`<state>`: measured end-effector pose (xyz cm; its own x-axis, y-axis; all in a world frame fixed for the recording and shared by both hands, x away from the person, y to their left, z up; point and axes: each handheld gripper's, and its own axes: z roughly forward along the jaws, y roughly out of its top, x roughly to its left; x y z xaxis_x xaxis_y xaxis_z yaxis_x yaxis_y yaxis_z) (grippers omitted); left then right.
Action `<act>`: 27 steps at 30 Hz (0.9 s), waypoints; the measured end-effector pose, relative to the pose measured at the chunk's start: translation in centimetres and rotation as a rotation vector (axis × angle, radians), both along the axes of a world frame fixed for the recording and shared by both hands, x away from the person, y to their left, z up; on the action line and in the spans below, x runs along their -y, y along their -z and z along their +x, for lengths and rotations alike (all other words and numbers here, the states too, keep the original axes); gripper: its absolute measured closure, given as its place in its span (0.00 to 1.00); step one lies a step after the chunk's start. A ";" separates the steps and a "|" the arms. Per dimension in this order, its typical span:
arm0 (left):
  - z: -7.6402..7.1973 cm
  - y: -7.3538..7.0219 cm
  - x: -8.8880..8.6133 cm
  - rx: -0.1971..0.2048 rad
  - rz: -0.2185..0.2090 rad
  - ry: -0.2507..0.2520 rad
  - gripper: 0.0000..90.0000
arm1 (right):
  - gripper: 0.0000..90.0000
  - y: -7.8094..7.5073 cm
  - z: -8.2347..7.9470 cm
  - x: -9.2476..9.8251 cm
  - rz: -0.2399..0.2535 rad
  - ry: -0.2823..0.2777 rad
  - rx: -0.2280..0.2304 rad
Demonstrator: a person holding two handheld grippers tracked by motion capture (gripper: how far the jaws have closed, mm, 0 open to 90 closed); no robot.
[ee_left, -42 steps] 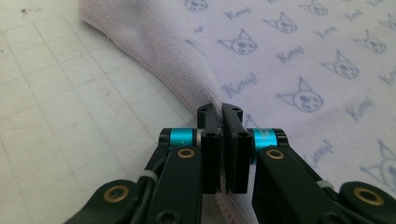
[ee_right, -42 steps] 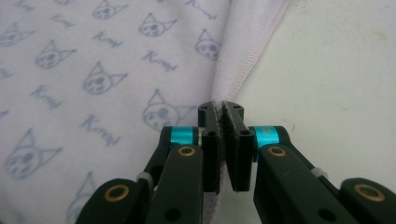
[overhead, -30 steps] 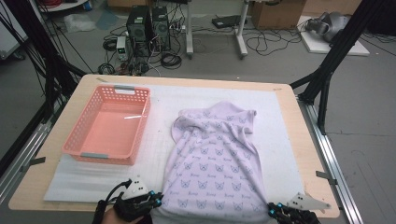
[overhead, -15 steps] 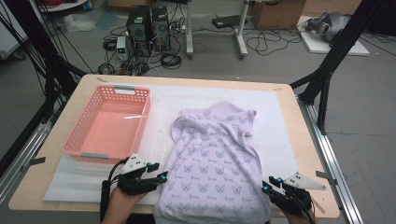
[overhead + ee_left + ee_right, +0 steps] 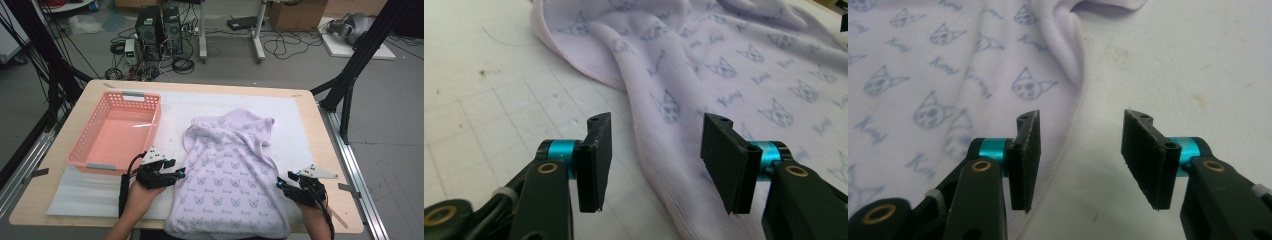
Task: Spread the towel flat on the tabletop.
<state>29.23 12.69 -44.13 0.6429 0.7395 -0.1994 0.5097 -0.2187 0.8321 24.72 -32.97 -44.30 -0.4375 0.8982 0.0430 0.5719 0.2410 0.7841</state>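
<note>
- Flanking the lilac cat-print garment (image 5: 232, 175) on the worktop (image 5: 320, 125): left claw (image 5: 172, 172) at nine o'clock, right claw (image 5: 282, 184) at three, both just spread, empty.
- Risk, I'd judge: pinching one layer only would bunch the fabric.

The near hem of the lilac garment (image 5: 232, 185) is cut off by the high view's bottom edge, and its folded-under upper part is hidden.

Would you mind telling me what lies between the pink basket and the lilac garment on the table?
Nothing stands between the pink basket and the lilac garment: the high view shows just a bare strip of the white mat, with the left claw nearer the person.
</note>
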 end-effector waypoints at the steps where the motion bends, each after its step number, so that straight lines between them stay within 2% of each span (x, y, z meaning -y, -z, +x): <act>1: 0.3 0.1 0.0 0.005 -0.005 -0.009 0.51 | 0.52 0.1 0.3 0.1 0.002 0.000 0.000; 4: 1.3 0.7 0.2 0.002 0.002 -0.020 0.50 | 0.53 0.2 1.2 0.3 -0.006 -0.005 0.010; 7: 2.1 0.8 0.7 0.005 0.056 -0.008 0.51 | 0.54 0.1 2.0 0.5 0.006 -0.014 0.008; 10: 2.6 1.1 1.3 -0.021 0.115 -0.001 0.53 | 0.57 0.2 2.7 0.1 -0.003 -0.042 -0.002; 12: 2.6 1.0 1.5 -0.007 0.135 0.000 0.54 | 0.59 0.4 3.1 -0.3 -0.015 -0.076 -0.009; 14: 2.5 1.0 1.6 -0.002 0.140 -0.007 0.57 | 0.63 0.8 3.3 -0.9 -0.049 -0.099 -0.021; 15: 2.5 1.0 1.5 0.002 0.148 0.000 0.61 | 0.67 0.7 3.3 -1.0 -0.047 -0.103 -0.016; 17: 2.3 1.0 1.7 0.011 0.150 0.032 0.72 | 0.76 0.7 3.4 -1.0 -0.033 -0.105 -0.031; 19: 1.9 1.0 2.2 0.015 0.155 0.066 0.90 | 0.90 0.6 3.3 -0.9 -0.017 -0.116 -0.044; 20: 1.6 1.0 2.4 0.035 0.173 0.061 0.94 | 0.96 0.6 3.2 -1.0 -0.003 -0.122 -0.060; 21: 1.4 0.9 2.5 0.036 0.177 0.065 0.95 | 0.96 0.6 3.1 -1.0 -0.007 -0.124 -0.057; 24: 0.9 0.8 1.9 -0.010 0.146 0.076 0.96 | 0.97 0.3 2.4 -0.6 -0.016 -0.122 -0.079; 27: -0.2 0.4 1.2 -0.045 0.148 0.096 0.96 | 0.97 0.0 1.1 0.5 -0.024 -0.128 -0.112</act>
